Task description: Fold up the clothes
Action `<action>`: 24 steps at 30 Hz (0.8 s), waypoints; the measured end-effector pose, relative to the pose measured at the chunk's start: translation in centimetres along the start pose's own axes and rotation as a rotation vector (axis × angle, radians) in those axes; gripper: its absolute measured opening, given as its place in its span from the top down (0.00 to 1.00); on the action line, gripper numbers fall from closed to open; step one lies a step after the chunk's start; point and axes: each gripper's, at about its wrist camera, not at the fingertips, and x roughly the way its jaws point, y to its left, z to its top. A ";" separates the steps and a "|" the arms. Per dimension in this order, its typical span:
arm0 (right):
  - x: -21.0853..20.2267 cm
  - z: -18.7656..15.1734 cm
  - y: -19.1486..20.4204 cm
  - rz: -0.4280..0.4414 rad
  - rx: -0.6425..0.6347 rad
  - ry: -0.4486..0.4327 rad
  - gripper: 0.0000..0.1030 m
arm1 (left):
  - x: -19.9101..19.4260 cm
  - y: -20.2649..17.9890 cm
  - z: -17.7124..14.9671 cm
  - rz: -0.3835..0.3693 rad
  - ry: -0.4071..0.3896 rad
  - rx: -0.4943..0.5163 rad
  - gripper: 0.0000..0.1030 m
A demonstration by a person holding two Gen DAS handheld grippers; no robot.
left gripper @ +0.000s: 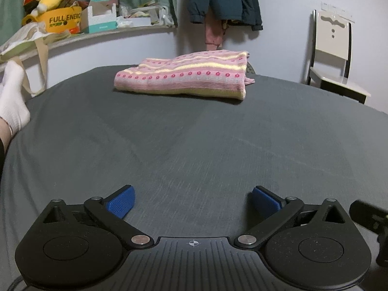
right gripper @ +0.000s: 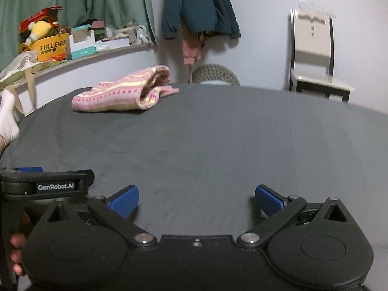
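A pink knitted sweater [left gripper: 181,76] with pale yellow wavy stripes and rows of magenta dots lies folded into a flat rectangle at the far side of the dark grey bed [left gripper: 194,140]. Both the left tool [left gripper: 192,200] and the right tool [right gripper: 197,201] are spread wide and empty, well apart from the sweater.

A pink-and-yellow striped knit garment [left gripper: 184,74] lies folded at the far side of the grey bed [left gripper: 194,140]
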 end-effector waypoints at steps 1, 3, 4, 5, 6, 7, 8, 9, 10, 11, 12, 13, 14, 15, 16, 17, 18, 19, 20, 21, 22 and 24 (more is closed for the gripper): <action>0.2 0.0 -0.1 -0.005 0.005 0.013 0.00 | 0.1 0.0 0.0 0.000 0.001 -0.004 0.00; 0.3 -0.1 0.1 -0.024 -0.005 0.025 0.00 | 0.1 0.0 -0.1 0.001 0.001 -0.005 0.00; 0.4 -0.2 0.4 -0.037 -0.022 0.030 0.00 | 0.1 0.0 -0.1 0.001 0.001 -0.005 0.00; 0.6 -0.3 0.8 -0.054 -0.045 0.040 0.00 | 0.1 -0.1 -0.1 0.001 0.002 -0.006 0.00; 0.8 -0.3 1.2 -0.075 -0.073 0.053 0.00 | 0.1 -0.1 -0.1 0.001 0.002 -0.007 0.00; 1.0 -0.3 1.7 -0.094 -0.100 0.062 0.00 | 0.1 -0.1 -0.1 0.002 0.002 -0.009 0.00; 1.0 -0.4 2.0 -0.107 -0.120 0.063 0.00 | 0.1 -0.1 -0.1 0.003 0.001 -0.009 0.00; 1.0 -0.4 2.1 -0.110 -0.126 0.062 0.00 | 0.1 -0.1 -0.1 0.004 0.001 -0.010 0.00; 1.0 -0.4 1.9 -0.105 -0.119 0.063 0.00 | 0.2 -0.1 -0.1 0.004 0.000 -0.012 0.00; 0.9 -0.3 1.7 -0.096 -0.107 0.066 0.00 | 0.2 -0.1 -0.1 0.004 0.000 -0.014 0.00; 0.9 -0.3 1.5 -0.090 -0.101 0.067 0.00 | 0.2 -0.1 -0.1 0.005 0.000 -0.015 0.00; 0.9 -0.4 1.6 -0.093 -0.104 0.067 0.00 | 0.2 -0.1 -0.1 0.005 0.000 -0.016 0.00; 0.9 -0.4 1.6 -0.096 -0.109 0.067 0.00 | 0.2 -0.1 -0.2 0.005 -0.001 -0.017 0.00; 0.9 -0.4 1.6 -0.098 -0.113 0.066 0.00 | 0.2 -0.1 -0.2 0.005 -0.001 -0.018 0.00; 0.9 -0.4 1.6 -0.098 -0.112 0.067 0.00 | 0.2 -0.1 -0.2 0.005 -0.001 -0.018 0.00; 0.9 -0.4 1.6 -0.096 -0.111 0.067 0.00 | 0.2 -0.1 -0.2 0.005 -0.001 -0.019 0.00; 0.9 -0.3 1.5 -0.096 -0.111 0.067 0.00 | 0.3 -0.1 -0.2 0.005 -0.001 -0.019 0.00; 0.9 -0.3 1.5 -0.095 -0.110 0.067 0.00 | 0.3 -0.1 -0.2 0.005 -0.001 -0.019 0.00; 0.9 -0.3 1.4 -0.094 -0.110 0.066 0.00 | 0.3 -0.1 -0.2 0.006 -0.002 -0.019 0.00; 0.9 -0.2 1.4 -0.093 -0.110 0.066 0.00 | 0.3 -0.1 -0.2 0.006 -0.002 -0.019 0.00; 0.9 -0.2 1.4 -0.093 -0.110 0.066 0.00 | 0.3 -0.1 -0.2 0.006 -0.003 -0.019 0.00; 0.9 -0.3 1.4 -0.093 -0.110 0.064 0.00 | 0.2 -0.2 -0.3 0.007 -0.004 -0.020 0.00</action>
